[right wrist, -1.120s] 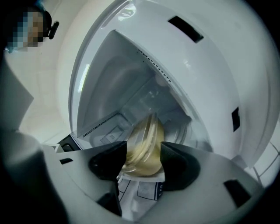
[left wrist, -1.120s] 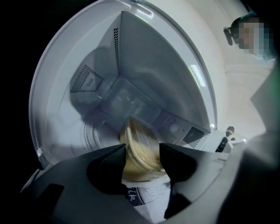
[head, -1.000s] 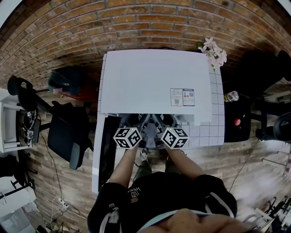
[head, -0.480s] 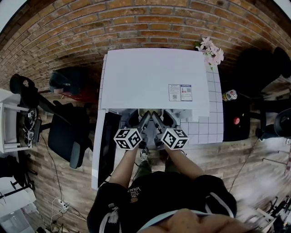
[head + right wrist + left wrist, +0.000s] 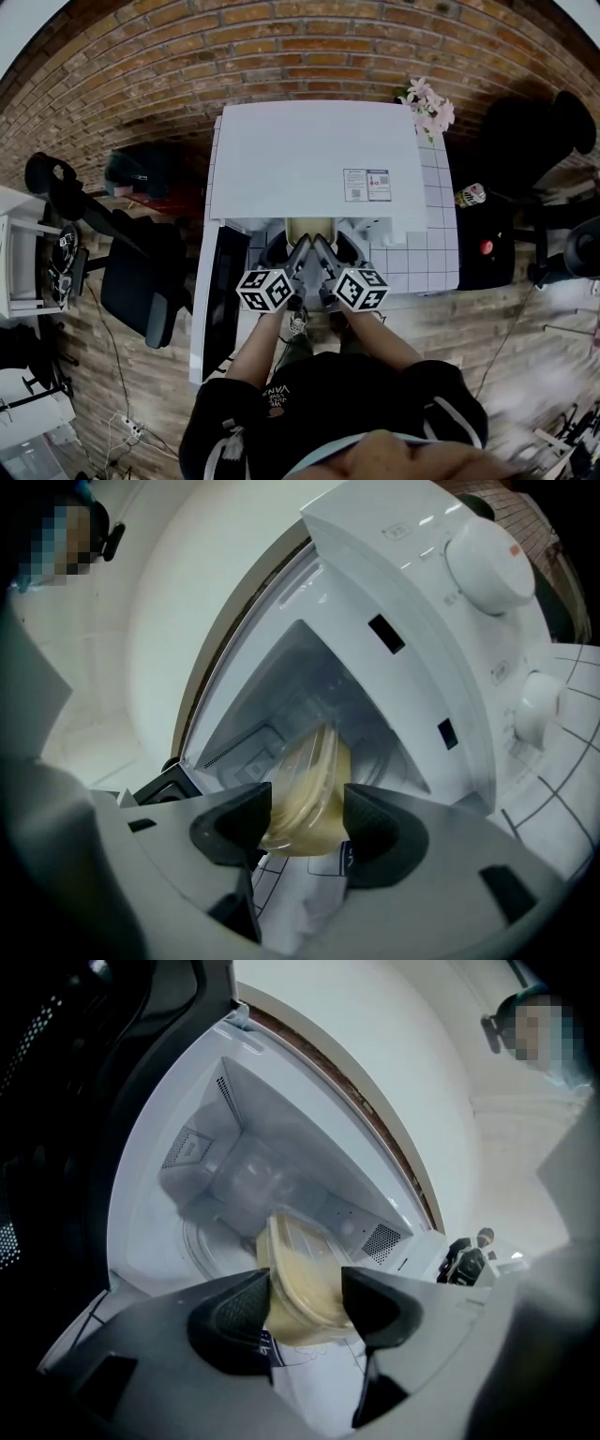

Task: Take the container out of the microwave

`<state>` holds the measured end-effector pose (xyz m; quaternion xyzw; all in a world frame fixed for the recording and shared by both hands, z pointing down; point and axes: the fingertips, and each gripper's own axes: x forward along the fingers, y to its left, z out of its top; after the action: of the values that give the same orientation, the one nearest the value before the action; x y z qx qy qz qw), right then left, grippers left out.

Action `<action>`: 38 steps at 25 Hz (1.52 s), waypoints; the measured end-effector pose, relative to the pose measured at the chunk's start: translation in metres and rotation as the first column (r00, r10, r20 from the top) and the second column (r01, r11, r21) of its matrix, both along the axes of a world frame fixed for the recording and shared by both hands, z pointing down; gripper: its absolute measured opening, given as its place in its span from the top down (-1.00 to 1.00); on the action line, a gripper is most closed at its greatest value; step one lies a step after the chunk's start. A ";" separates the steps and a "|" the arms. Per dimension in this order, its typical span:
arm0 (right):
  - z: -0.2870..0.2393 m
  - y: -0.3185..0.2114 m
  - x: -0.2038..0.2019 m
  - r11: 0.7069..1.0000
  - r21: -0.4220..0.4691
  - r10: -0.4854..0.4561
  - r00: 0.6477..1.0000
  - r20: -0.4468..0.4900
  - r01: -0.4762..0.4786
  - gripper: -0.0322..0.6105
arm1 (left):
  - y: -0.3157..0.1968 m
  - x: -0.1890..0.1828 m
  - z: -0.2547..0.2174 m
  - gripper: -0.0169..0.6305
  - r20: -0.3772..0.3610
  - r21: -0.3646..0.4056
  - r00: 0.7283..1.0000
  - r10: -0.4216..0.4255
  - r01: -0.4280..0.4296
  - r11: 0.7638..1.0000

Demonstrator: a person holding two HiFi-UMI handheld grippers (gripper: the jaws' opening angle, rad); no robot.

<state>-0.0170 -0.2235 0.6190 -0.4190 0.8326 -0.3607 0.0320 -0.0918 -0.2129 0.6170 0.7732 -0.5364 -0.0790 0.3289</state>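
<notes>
Container (image 5: 300,1277): clear plastic tub with rounded corners and a see-through lid, full of something pale creamy-yellow, can't tell what it is.
Where it's at: right at the mouth of the microwave (image 5: 309,159), just in front of the cavity, up off the surface and pinched from both sides.
Left tool (image 5: 305,1309): jaws closed in on the tub's left end, dark pads pressed against the plastic.
Right tool (image 5: 307,829): same deal on the other end, jaws clamped onto the tub wall.
Head view: both tools angle in toward each other, and the tub (image 5: 308,229) shows as a beige patch between their tips.
Microwave: white box, door (image 5: 225,300) swung wide open on the left, two round dials (image 5: 487,550) on the right panel.
Cavity: white inside, glass turntable (image 5: 202,1241) faintly visible behind the tub.
Surface (image 5: 427,267): white with a grid pattern, pink flowers (image 5: 427,101) at the far right corner.
</notes>
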 end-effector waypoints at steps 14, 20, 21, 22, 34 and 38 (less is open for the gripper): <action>-0.008 0.021 0.006 1.000 0.015 0.009 1.000 -0.006 -0.009 0.22 | 0.021 0.007 -0.007 0.18 0.006 0.007 1.000 0.014 -0.014 1.000; -0.010 0.033 0.007 1.000 0.019 0.014 1.000 -0.006 -0.014 0.22 | 0.032 0.008 -0.009 0.19 0.012 0.007 0.999 0.030 -0.030 1.000; -0.010 0.035 0.007 1.000 0.020 0.015 1.000 -0.007 -0.015 0.22 | 0.034 0.009 -0.009 0.19 0.012 0.007 0.999 0.033 -0.033 0.999; -0.010 0.038 0.008 1.000 0.021 0.017 1.000 -0.009 -0.017 0.22 | 0.037 0.009 -0.009 0.19 0.014 0.007 0.999 0.036 -0.036 0.999; -0.013 0.059 0.010 0.996 0.036 0.082 0.997 -0.006 -0.081 0.22 | 0.053 0.010 -0.012 0.19 0.019 0.019 0.994 0.104 -0.104 0.994; -0.014 0.067 0.010 0.993 0.044 0.107 0.994 -0.007 -0.107 0.22 | 0.060 0.010 -0.011 0.18 0.004 0.029 0.992 0.123 -0.123 0.992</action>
<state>-0.0073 -0.1563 0.6054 -0.4641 0.8168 -0.3381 0.0564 -0.0823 -0.1533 0.6058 0.8094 -0.4870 -0.0657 0.3214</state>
